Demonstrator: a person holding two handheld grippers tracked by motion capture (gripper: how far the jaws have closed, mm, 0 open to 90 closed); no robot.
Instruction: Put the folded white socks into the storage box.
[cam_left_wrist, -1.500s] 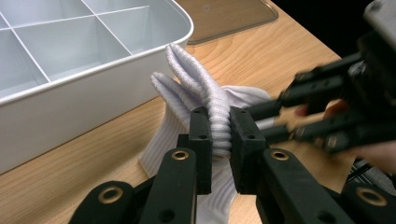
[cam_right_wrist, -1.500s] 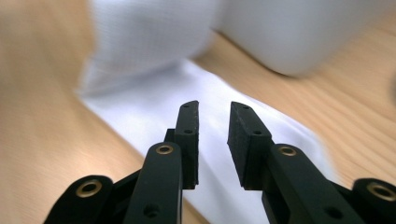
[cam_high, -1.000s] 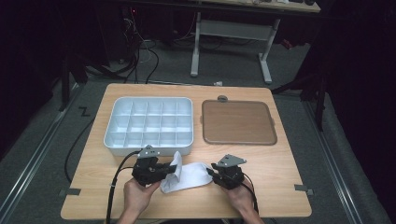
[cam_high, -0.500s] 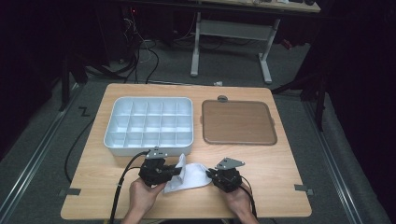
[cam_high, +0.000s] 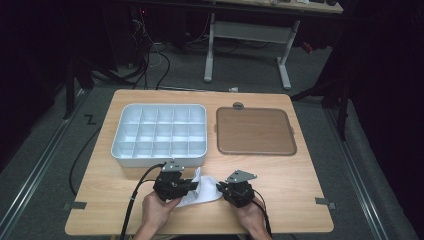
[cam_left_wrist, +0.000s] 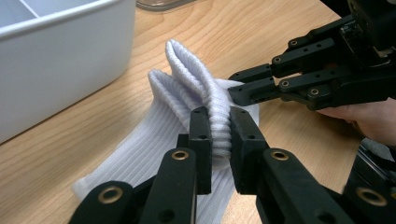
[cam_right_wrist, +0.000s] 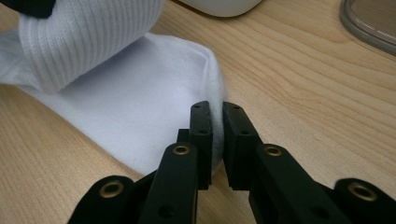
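The left black two-jaw gripper (cam_high: 187, 186) and the right black two-jaw gripper (cam_high: 223, 189) are built of flat matte-black linkage bars. Brass-coloured rivet rings (cam_left_wrist: 180, 154) sit at the joints, and small dark screw holes run along the jaw faces. Each carries a grey 3-cornered metal plate (cam_high: 241, 176) on top. A black cable (cam_high: 134, 197) trails from the left one; a second seems to run back from the right, though it is dim there. Both hands (cam_high: 156, 212) are bare.
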